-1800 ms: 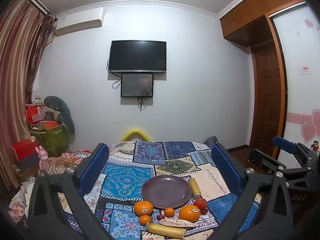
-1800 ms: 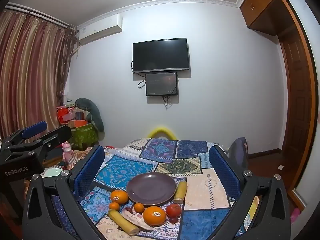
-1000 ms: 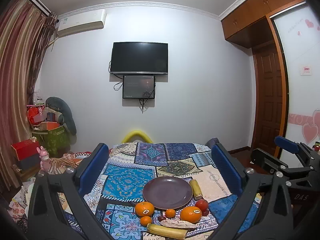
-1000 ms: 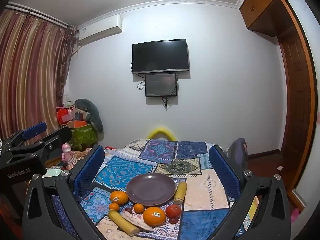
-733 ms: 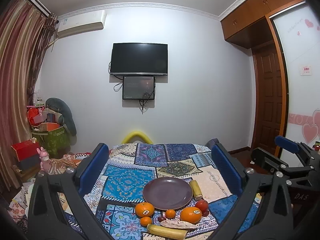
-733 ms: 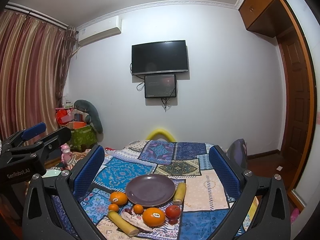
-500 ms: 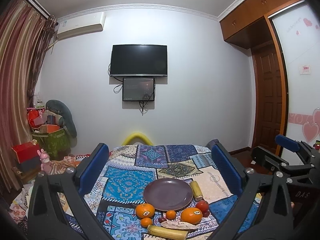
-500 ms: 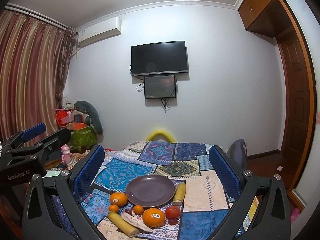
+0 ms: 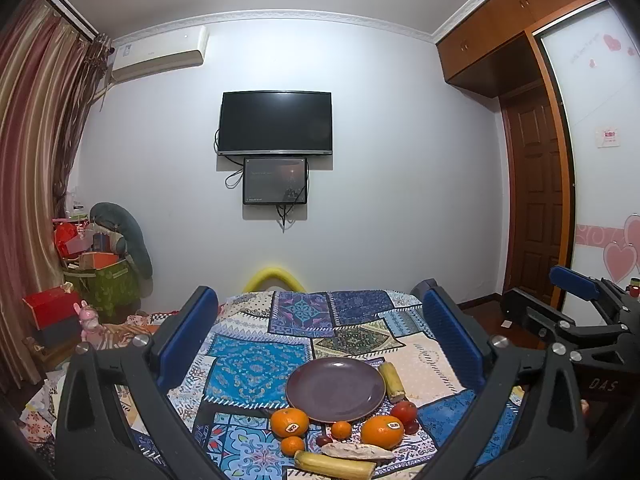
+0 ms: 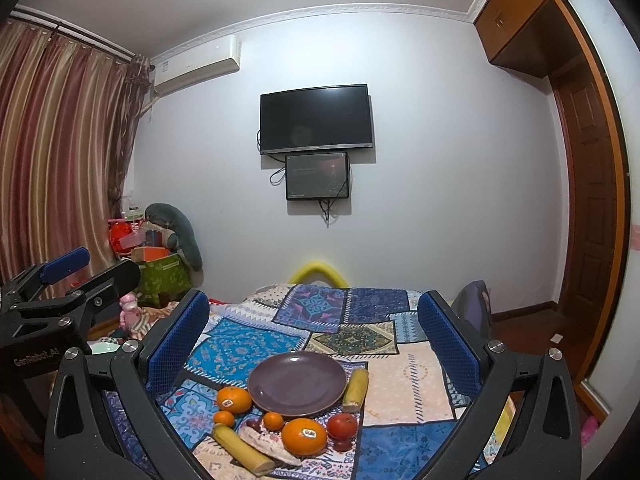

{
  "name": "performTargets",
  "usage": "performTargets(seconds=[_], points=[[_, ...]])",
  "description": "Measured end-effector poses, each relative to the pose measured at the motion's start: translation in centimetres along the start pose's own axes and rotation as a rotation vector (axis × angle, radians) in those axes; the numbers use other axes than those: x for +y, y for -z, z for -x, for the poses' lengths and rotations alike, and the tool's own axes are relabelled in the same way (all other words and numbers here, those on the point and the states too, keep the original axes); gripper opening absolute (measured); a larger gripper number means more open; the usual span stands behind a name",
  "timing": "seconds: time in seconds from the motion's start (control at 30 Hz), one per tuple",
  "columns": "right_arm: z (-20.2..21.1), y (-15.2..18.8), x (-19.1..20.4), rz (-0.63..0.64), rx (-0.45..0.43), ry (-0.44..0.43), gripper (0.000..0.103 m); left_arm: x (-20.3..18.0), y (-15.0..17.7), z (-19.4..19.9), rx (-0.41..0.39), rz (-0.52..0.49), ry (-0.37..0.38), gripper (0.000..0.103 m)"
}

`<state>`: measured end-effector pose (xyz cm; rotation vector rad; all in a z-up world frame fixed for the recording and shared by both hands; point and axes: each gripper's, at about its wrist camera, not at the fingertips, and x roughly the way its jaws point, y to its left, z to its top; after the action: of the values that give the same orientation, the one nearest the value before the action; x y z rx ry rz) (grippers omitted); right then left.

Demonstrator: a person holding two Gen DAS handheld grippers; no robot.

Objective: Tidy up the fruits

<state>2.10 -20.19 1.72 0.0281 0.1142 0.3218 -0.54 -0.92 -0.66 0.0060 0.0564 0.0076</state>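
Observation:
An empty dark purple plate lies on a patchwork cloth. Around its near rim lie two large oranges, small mandarins, a red tomato, two yellow sugarcane pieces and a sweet potato. My left gripper is open and empty, held above and short of the fruit. My right gripper is open and empty likewise. Each gripper shows at the edge of the other's view.
The patchwork-covered table fills the lower middle. A yellow foam arch sits at its far edge. Boxes and a green bag stand at the left by the curtain. A door and wardrobe are on the right.
Both views have drifted slightly; the fruit and plate sit a touch lower and nearer in frame. Both grippers stay open and empty. Nothing on the cloth has moved.

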Motion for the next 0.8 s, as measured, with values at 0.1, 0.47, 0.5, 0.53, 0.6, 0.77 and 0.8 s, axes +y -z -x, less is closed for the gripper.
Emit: performTargets(seconds=[0.1,0.47,0.5,0.53,0.6,0.77,0.8], points=[[0.03,-0.12,-0.19,-0.003,0.001,0.000,0.103,0.01,0.01,-0.02,0.000,0.000,0.000,0.103],[0.10,-0.16,-0.16,-0.005,0.000,0.000,0.103,-0.15,0.00,0.21,-0.003,0.005,-0.002,0.103],[0.10,-0.18,-0.17,-0.005,0.000,0.001,0.103,-0.04,-0.01,0.24,-0.003,0.005,-0.002,0.103],[0.09,-0.19,-0.18,-0.005,0.000,0.001,0.103,0.00,0.00,0.22,-0.003,0.006,-0.003,0.103],[0.03,-0.22,-0.19,-0.007,0.001,0.000,0.103,0.02,0.02,0.22,-0.003,0.006,-0.003,0.103],[0.06,-0.19,-0.15,-0.007,0.001,0.000,0.103,0.37,0.02,0.07,0.001,0.013,-0.003,0.103],[0.05,-0.18,-0.15,-0.007,0.001,0.000,0.103,0.42,0.02,0.04,0.001,0.012,-0.003,0.103]])
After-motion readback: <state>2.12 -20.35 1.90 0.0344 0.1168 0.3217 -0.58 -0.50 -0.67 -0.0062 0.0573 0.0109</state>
